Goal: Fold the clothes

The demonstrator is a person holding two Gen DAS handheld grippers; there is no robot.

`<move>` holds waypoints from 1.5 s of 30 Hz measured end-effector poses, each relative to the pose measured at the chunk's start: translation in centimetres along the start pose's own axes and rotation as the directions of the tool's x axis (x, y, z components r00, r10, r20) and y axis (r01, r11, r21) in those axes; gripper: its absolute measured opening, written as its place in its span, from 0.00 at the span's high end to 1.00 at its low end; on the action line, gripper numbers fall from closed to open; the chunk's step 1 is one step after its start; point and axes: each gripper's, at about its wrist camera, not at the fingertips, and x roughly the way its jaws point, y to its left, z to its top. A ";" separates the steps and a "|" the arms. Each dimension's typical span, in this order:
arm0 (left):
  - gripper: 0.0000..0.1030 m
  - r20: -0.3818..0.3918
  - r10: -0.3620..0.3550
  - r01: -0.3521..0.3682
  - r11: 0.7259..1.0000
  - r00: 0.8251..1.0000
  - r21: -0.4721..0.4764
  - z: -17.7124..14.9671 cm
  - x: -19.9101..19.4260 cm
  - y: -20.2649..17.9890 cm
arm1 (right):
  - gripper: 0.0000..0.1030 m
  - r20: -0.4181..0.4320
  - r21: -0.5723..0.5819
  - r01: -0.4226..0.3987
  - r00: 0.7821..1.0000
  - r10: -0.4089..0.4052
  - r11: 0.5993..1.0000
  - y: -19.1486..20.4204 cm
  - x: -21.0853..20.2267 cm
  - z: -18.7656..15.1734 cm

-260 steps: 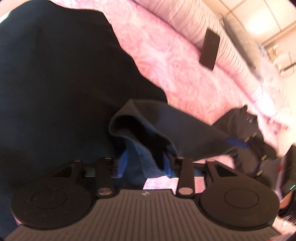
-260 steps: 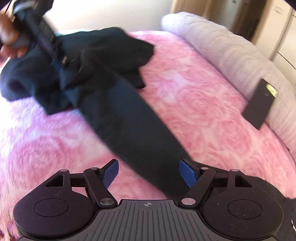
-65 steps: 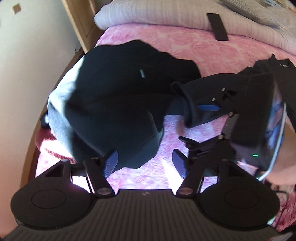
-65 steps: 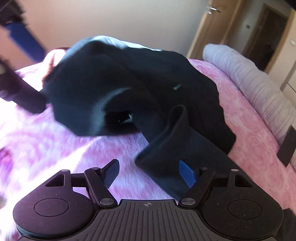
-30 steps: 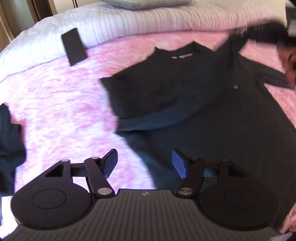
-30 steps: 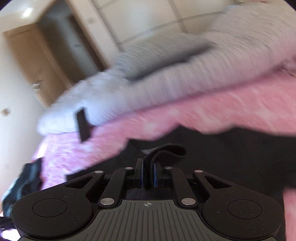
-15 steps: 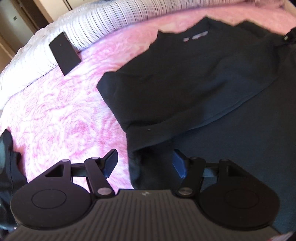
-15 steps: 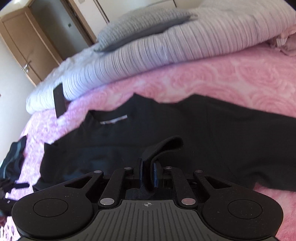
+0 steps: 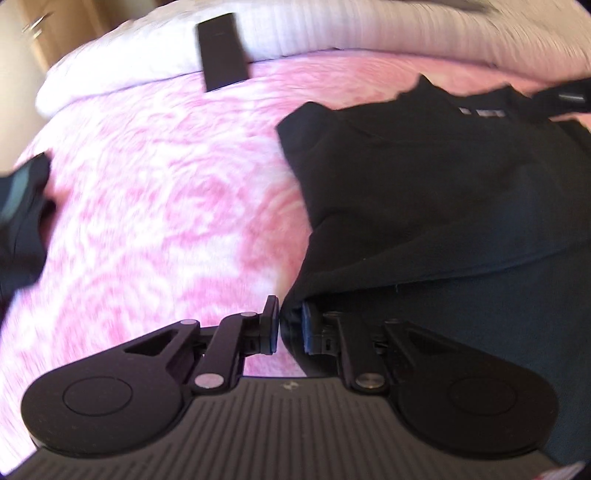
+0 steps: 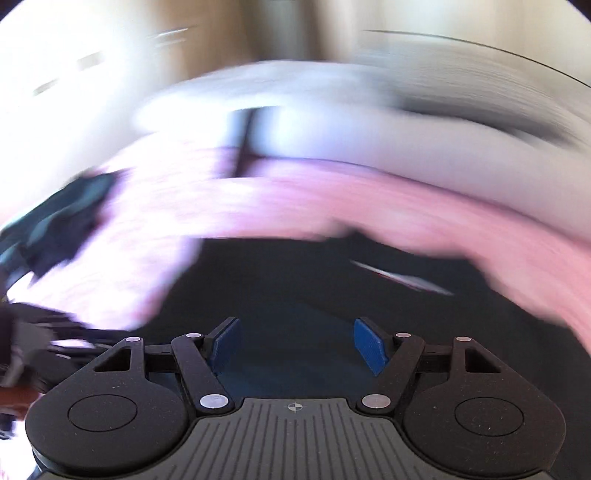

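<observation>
- The dark sweatshirt [image 9: 443, 192] lies spread on the pink rose-patterned bedspread [image 9: 166, 192], filling the right half of the left wrist view, its neckline with a small label toward the far side of the bed.
- One sleeve is folded across the chest, so a doubled layer of dark cloth runs along the garment's left edge.
- The left hand-held gripper [image 9: 290, 325] sits at that left edge. Its jaws are closing, and a fold of the sweatshirt's side edge stands between the blue pads, which are drawn in close on either side of it.
- The right hand-held gripper [image 10: 295, 345] hangs over the sweatshirt [image 10: 314, 288] in a heavily blurred view. Its jaws are opening; the blue pads stand wide apart with nothing pinched between them, only dark cloth seen below.
- A dark flat rectangular object [image 9: 221, 51] rests at the seam where the bedspread meets a pale ribbed duvet [image 9: 332, 29] along the far side of the bed.
- A second dark garment [image 9: 22, 218] lies bunched at the left edge of the bed, well apart from the sweatshirt.
- In the right wrist view the same heap [image 10: 55, 225] shows as a blurred dark shape at the left.
- A wooden door [image 9: 29, 33] shows at the upper left corner of the left wrist view.
</observation>
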 end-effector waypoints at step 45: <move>0.69 0.081 -0.115 0.083 0.942 0.990 0.325 1.7 -12.7 -19.3 | 0.31 -0.052 0.930 0.264 0.784 -0.619 0.255 -21.7 -34.1 -30.5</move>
